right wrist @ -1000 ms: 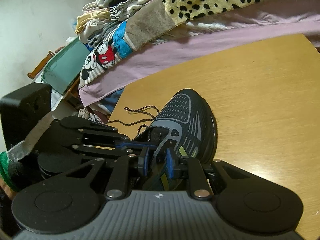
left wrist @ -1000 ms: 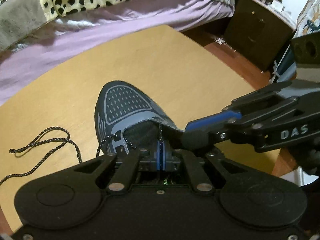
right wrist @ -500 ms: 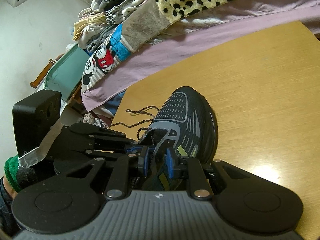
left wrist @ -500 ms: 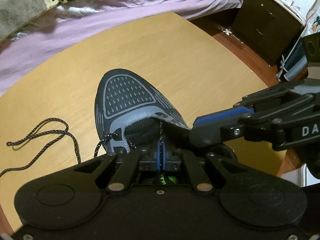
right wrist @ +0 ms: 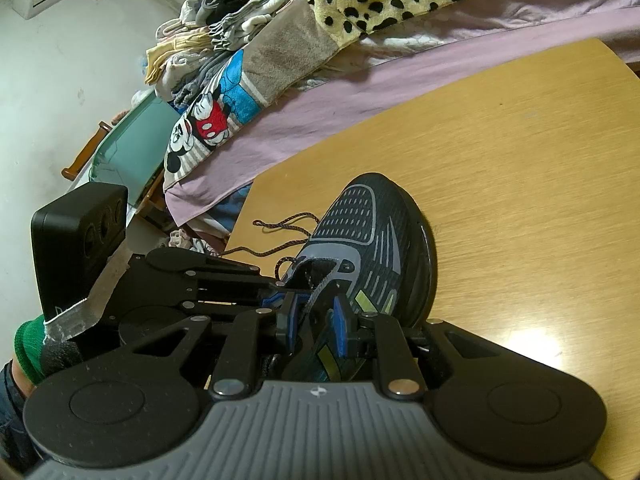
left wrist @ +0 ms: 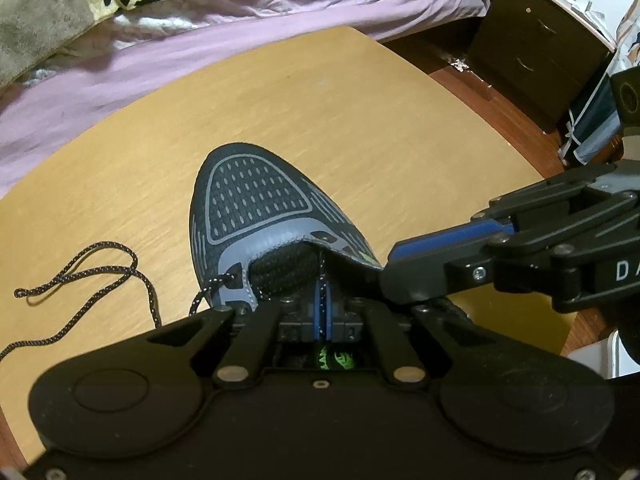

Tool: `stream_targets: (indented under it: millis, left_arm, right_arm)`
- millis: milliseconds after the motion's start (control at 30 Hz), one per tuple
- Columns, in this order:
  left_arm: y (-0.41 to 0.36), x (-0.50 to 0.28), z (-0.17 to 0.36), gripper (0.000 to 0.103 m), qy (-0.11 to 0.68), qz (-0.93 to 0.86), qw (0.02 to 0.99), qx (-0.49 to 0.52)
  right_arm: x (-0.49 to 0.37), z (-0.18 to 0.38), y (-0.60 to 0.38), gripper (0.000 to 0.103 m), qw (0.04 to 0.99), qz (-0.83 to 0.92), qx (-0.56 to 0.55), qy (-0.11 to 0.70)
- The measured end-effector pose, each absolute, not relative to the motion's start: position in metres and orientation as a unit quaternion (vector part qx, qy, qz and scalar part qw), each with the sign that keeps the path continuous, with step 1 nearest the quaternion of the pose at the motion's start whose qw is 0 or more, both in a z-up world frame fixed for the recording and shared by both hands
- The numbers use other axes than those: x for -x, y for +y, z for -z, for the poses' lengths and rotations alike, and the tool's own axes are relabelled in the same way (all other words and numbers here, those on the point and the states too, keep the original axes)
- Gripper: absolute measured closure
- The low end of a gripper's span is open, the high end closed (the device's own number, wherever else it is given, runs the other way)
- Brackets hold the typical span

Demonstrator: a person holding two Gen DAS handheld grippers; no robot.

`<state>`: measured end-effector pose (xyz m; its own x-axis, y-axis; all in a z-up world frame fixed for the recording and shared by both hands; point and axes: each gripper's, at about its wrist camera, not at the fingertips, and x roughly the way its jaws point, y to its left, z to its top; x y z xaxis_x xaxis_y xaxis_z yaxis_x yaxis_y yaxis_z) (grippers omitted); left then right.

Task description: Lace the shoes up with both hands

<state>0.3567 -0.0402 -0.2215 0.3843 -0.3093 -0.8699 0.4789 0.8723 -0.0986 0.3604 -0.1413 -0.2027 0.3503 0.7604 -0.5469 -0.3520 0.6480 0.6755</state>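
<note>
A dark grey mesh shoe [left wrist: 260,208] lies toe-away on the wooden table [left wrist: 360,112]; it also shows in the right wrist view [right wrist: 376,232]. My left gripper [left wrist: 321,312] is shut on the lace end [left wrist: 322,268] over the tongue. My right gripper [right wrist: 316,320] is clamped on the shoe's right eyelet flap [right wrist: 320,344], its pads held apart by it. In the left wrist view the right gripper [left wrist: 404,260] comes in from the right at the flap. The loose lace [left wrist: 96,276] trails left from the left eyelet.
A bed with a purple sheet [left wrist: 200,40] and piled blankets [right wrist: 360,8] runs along the table's far edge. A dark cabinet [left wrist: 540,52] stands at the right. A green chair [right wrist: 128,152] stands past the table's left edge.
Both grippers have kept their hold. The views have shifted slightly, with the shoe a little lower and closer in the left wrist view.
</note>
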Motion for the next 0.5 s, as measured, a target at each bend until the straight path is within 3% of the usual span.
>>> stream_targets:
  millis: [500]
  left_arm:
    - [-0.0456,-0.3518,0.2202,0.102,0.476,0.241,0.838,-0.115]
  right_arm:
    - [-0.3601,0.2028,-0.1436,0.082,0.789,-0.350,-0.231,0.450]
